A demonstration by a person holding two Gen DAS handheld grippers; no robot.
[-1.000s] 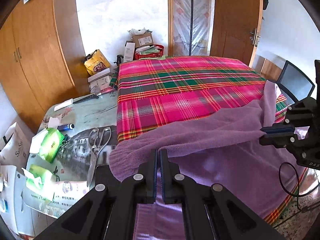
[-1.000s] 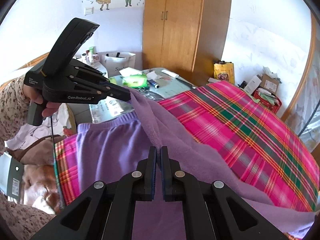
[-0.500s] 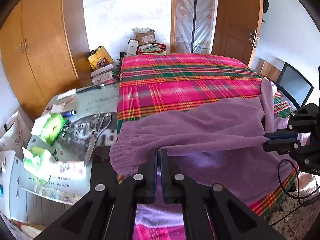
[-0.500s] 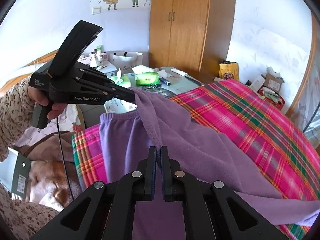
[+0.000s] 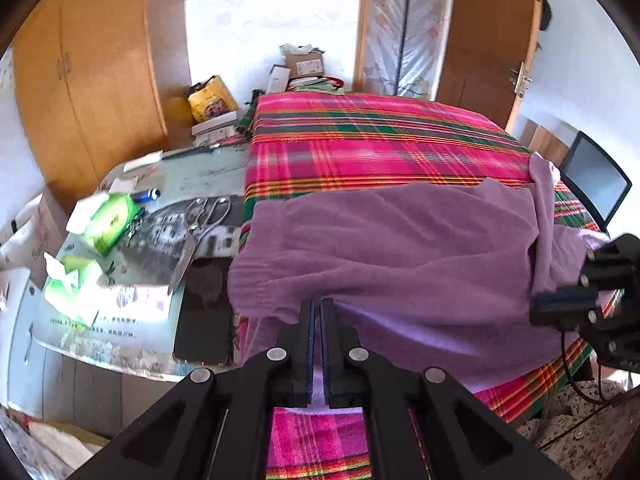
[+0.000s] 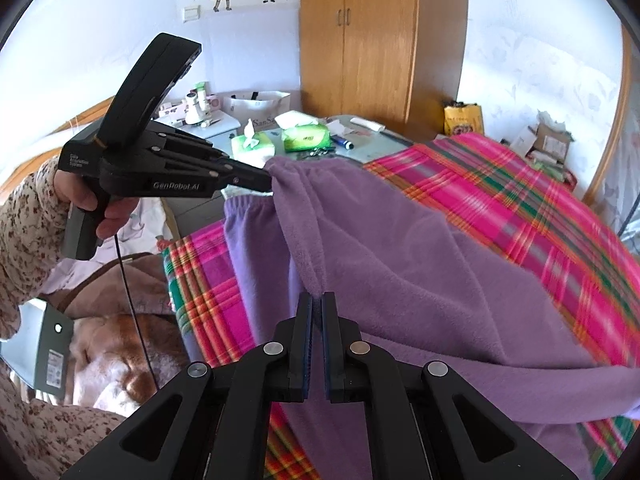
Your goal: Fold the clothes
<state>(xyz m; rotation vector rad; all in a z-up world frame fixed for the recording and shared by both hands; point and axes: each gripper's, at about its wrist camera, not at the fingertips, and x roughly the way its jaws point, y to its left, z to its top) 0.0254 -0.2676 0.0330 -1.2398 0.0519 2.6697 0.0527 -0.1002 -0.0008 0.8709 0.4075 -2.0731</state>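
While my left gripper [image 5: 318, 308] pinches the ribbed hem of the soft purple fleece garment [image 5: 400, 248], my right gripper [image 6: 317, 304] is clamped on the same edge farther along, the fabric lifted and draped over the pink-and-green plaid bedspread [image 5: 360, 140] beside the glass-topped table [image 5: 132, 280].

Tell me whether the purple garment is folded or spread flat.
Partly folded: the purple garment has one layer doubled over another, its edge pinched by both tools, on the plaid sheet.

One purple garment [image 5: 400, 248], two green tissue packs [image 5: 110, 222], one scissors [image 5: 196, 236], two tongs [image 5: 318, 312].
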